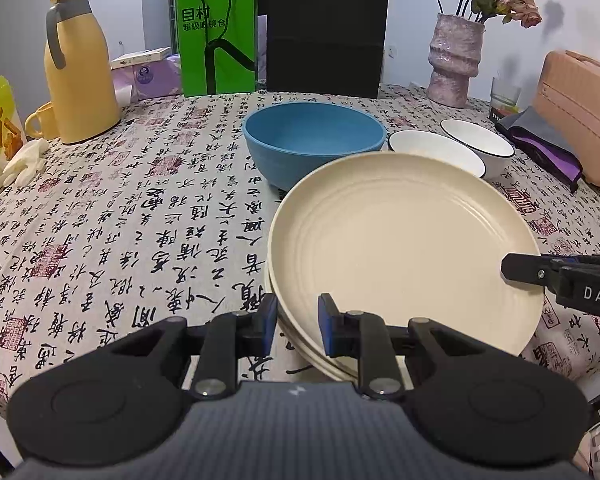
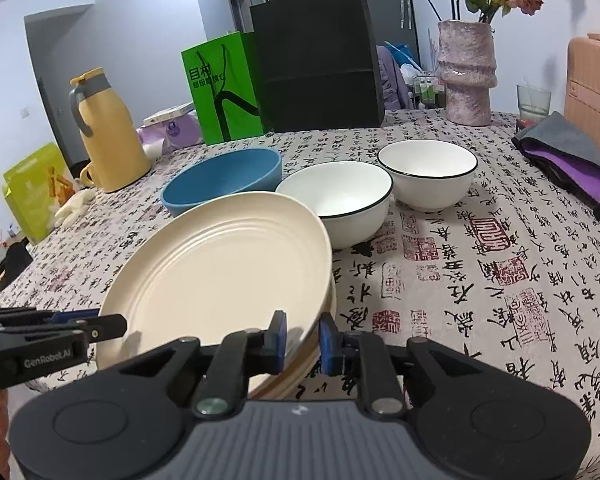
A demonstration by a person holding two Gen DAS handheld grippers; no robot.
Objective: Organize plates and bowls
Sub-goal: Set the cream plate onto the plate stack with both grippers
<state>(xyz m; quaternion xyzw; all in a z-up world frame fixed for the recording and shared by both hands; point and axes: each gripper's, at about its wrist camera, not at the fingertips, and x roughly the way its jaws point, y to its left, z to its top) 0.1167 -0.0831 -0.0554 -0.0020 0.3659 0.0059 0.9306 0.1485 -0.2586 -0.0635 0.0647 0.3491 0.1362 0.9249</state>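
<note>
Left gripper [image 1: 297, 326]: the jaws stand narrow. The near left rim of the cream plate stack [image 1: 400, 232] lies between the blue pads, one finger over the top plate and the other outside the rim. You cannot tell from either view whether the pads press on the rim.

Right gripper [image 2: 302, 340]: the jaws also stand narrow, and the near right rim of the same stack runs between the pads. Here too, contact cannot be confirmed.

The stack lies at the near edge of the table [image 1: 120, 220], on a cloth printed with black calligraphy and red seals. The top plate sits slightly off-centre on the plates beneath it.

Just behind the stack stands the blue bowl [image 1: 312, 136]. To its right stand the first white bowl [image 1: 432, 148] and the second white bowl [image 1: 480, 140], side by side, both black-rimmed and upright.

Further out, along the far edge, you see the yellow jug [image 1: 80, 72], green bag [image 1: 218, 40], black bag [image 1: 324, 28] and pink vase [image 1: 454, 60].
</note>
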